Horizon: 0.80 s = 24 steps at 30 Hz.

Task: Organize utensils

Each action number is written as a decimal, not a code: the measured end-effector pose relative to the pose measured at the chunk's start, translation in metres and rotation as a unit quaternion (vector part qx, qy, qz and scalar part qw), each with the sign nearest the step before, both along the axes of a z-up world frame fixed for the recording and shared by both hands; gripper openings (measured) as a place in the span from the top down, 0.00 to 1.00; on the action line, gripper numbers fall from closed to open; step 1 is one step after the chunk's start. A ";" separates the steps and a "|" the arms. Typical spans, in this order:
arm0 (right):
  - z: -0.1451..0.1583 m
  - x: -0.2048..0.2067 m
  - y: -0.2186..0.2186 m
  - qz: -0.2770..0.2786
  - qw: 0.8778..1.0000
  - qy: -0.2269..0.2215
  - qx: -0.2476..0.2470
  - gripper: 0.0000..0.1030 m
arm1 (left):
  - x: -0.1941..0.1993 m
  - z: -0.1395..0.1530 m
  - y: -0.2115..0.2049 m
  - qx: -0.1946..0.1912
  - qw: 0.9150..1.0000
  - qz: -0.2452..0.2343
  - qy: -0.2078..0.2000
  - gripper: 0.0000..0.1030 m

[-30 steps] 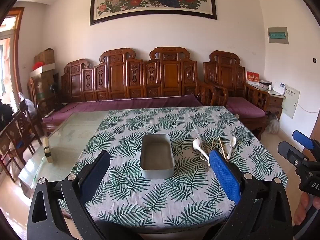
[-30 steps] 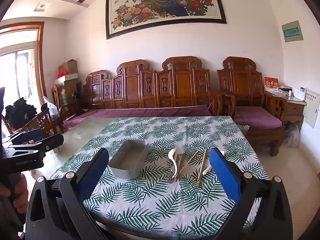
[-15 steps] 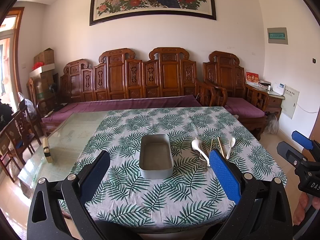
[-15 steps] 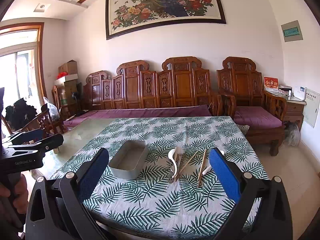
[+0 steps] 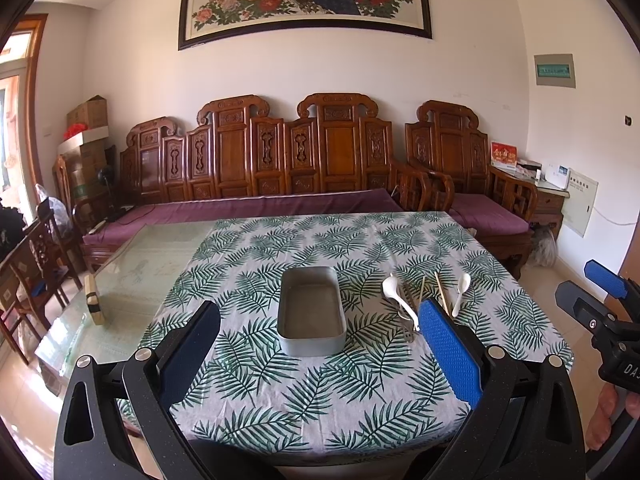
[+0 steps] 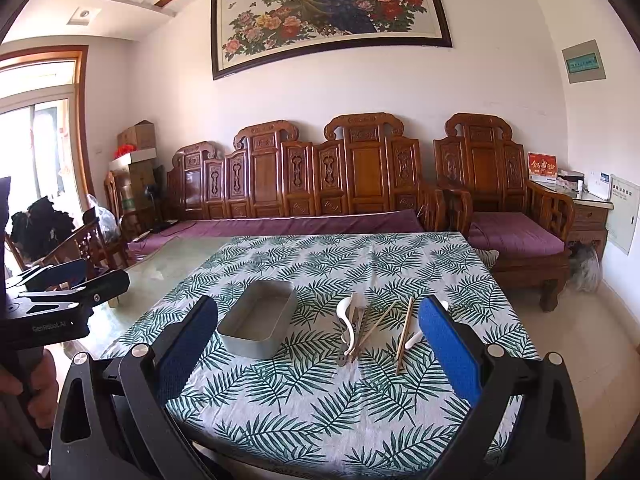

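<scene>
An empty grey metal tray (image 5: 312, 312) (image 6: 258, 324) sits mid-table on the leaf-print cloth. To its right lies a loose group of utensils: a white spoon (image 5: 394, 294) (image 6: 347, 320), wooden chopsticks (image 5: 442, 298) (image 6: 404, 334), a second white spoon (image 5: 460, 286) (image 6: 414, 338) and a metal utensil (image 5: 408, 312) (image 6: 344, 356). My left gripper (image 5: 320, 344) is open and empty, held back from the table's near edge. My right gripper (image 6: 320, 344) is open and empty, also back from the near edge.
The table (image 5: 360, 412) has bare glass (image 5: 152, 256) on its left with a small wooden block (image 5: 93, 300) on it. A carved wooden sofa (image 5: 280, 184) stands behind, chairs (image 5: 32, 264) at left. The other gripper (image 5: 600, 312) (image 6: 52, 300) shows at each frame's side.
Almost nothing; the left view has crept slightly, so the tray and utensils sit a touch further left. Both grippers stay open and back from the table.
</scene>
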State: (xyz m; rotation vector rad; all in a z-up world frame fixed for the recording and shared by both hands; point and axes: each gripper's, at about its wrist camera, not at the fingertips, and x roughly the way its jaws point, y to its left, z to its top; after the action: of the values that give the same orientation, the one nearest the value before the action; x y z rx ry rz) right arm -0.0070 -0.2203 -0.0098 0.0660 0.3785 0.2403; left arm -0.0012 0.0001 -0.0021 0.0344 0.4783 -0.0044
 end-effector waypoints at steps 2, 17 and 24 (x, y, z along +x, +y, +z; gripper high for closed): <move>0.000 0.000 0.001 0.000 1.000 0.000 0.000 0.02 | 0.000 0.000 0.000 0.000 1.000 0.000 0.000 0.07; -0.028 0.027 -0.013 -0.011 0.999 0.029 -0.015 0.02 | 0.046 -0.045 -0.007 0.002 0.998 -0.018 0.062 0.07; -0.069 0.073 -0.038 -0.026 0.997 0.068 -0.014 0.11 | 0.087 -0.075 -0.016 -0.003 0.994 -0.045 0.101 0.07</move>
State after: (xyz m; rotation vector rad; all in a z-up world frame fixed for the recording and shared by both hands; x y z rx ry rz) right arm 0.0660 -0.2581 -0.0784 0.0651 0.5140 0.1795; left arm 0.0861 -0.0162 -0.0770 0.0507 0.6793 -0.0991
